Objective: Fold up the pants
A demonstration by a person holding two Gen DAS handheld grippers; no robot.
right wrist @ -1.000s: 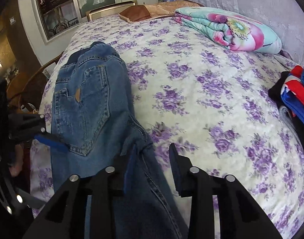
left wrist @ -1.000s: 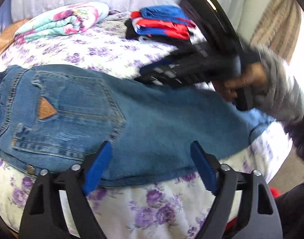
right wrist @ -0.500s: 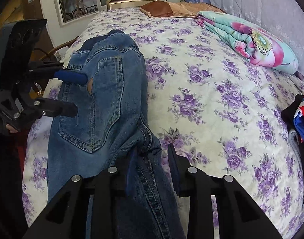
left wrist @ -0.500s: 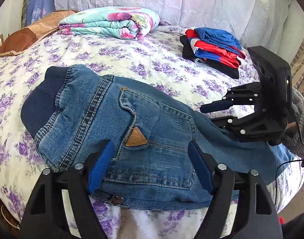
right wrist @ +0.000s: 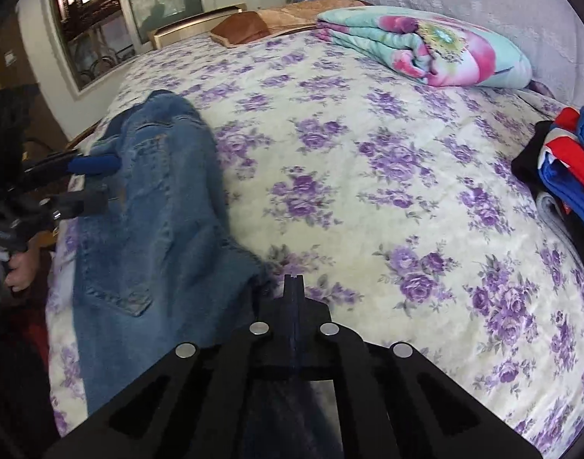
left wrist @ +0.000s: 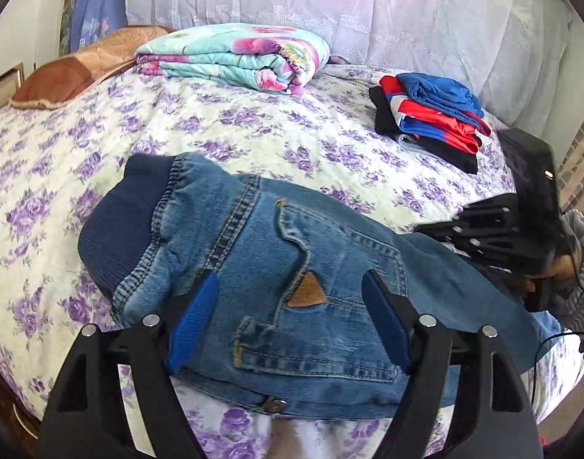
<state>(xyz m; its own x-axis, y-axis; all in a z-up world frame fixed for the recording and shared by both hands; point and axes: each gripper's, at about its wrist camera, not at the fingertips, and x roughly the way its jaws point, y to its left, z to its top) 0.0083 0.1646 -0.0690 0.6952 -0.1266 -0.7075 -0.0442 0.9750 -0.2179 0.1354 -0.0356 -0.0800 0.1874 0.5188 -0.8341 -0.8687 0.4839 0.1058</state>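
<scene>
Jeans (left wrist: pixel 292 279) lie across the lower centre of the left wrist frame, on the near edge of the floral bedsheet (left wrist: pixel 234 130), seat side up, navy rib waistband (left wrist: pixel 127 229) to the left, legs running off to the right. In the right wrist frame they fill the left side, waist at upper left.

Left gripper (left wrist: pixel 292 329): jaws spread wide over the back pocket (left wrist: pixel 330 287) near the tan patch, nothing between the pads, not gripping; whether the tips touch the denim can't be told.

Right gripper (right wrist: pixel 294 287): jaws have just been closing and are now pressed together at lower centre of its frame, at the edge of the leg fabric. Denim runs under the fingers, so it's probably pinching the leg, but the view there is dark and blurred.

Step in hand: grasp stage before the first fold. Leg end looks secured, waist end not yet. The pants are not folded crosswise yet.

Next move calls for the left gripper to drop to the waist edge and close on it, then both lift together and bring leg end over to waist without dragging the jeans off the bed edge.

Folded floral blanket (left wrist: pixel 234 57) at upper centre and stack of red and blue clothes (left wrist: pixel 429 114) at upper right are well apart, out of the way.
</scene>
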